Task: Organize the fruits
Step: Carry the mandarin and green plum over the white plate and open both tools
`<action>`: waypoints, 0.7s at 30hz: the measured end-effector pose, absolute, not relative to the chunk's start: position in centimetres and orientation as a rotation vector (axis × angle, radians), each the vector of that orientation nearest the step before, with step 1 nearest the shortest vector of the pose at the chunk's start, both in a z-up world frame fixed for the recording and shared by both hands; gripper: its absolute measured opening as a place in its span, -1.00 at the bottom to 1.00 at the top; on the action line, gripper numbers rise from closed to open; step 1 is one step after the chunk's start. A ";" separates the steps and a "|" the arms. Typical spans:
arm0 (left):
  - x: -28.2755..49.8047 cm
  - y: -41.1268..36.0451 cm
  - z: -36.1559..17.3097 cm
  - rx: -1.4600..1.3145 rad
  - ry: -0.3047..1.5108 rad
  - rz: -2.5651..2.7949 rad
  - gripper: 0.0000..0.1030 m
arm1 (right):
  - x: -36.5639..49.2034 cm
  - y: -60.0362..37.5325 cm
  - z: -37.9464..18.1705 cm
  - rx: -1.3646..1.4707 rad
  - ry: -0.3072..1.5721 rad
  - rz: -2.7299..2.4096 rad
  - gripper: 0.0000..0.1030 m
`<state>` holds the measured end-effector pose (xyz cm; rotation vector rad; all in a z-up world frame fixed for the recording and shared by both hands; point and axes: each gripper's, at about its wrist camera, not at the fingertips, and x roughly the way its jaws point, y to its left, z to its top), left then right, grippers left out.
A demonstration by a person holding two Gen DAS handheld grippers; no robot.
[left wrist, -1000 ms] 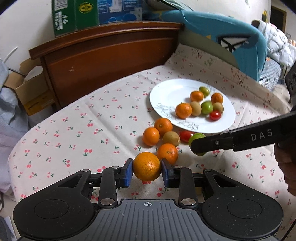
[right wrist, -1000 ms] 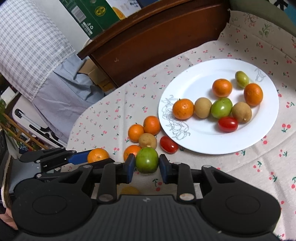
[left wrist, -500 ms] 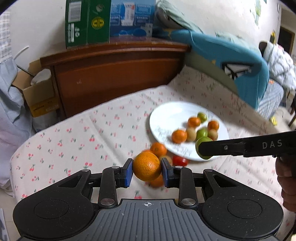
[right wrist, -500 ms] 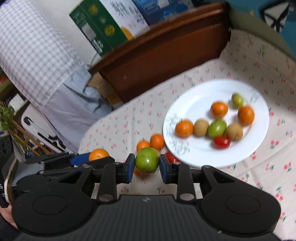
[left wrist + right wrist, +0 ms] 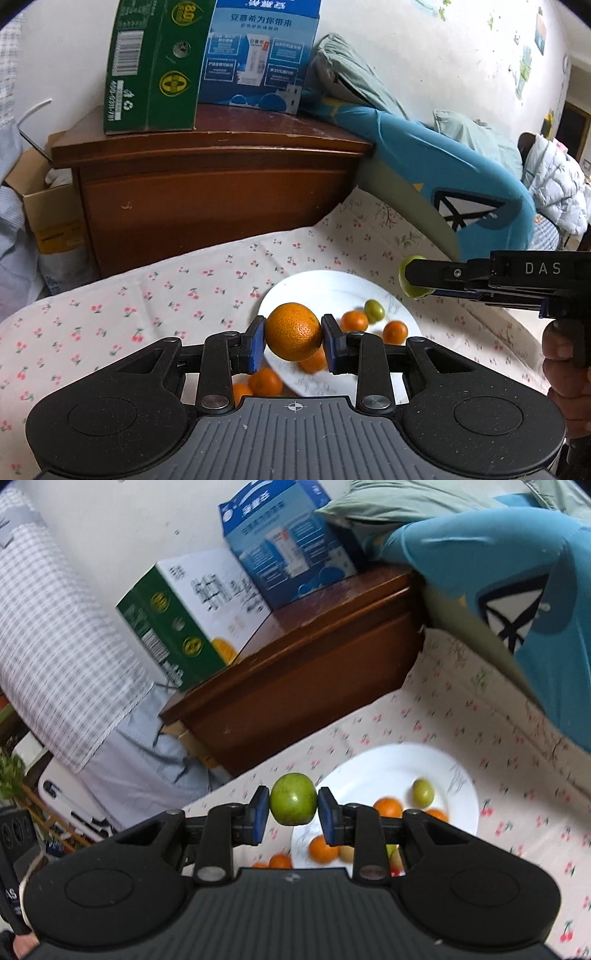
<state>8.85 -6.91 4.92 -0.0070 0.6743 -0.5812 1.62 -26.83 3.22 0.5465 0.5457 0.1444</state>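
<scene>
A cherry-print cloth covered the surface before a wooden cabinet. The left gripper pinched an orange; the right gripper pinched a green fruit. Only the left view showed the right gripper from the side, over the plate. The plate held oranges and a small green fruit, blurred and partly hidden behind both grippers.
</scene>
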 end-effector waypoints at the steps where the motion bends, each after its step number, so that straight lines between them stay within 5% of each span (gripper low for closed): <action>1: 9.3 -7.3 4.7 -0.012 0.681 -0.578 -0.44 | 2.1 -27.2 3.2 0.548 0.549 0.136 -0.45; 21: 14.1 -12.5 0.3 -0.041 0.790 -0.564 -0.43 | 7.9 -29.3 -1.8 0.544 0.686 0.051 -0.45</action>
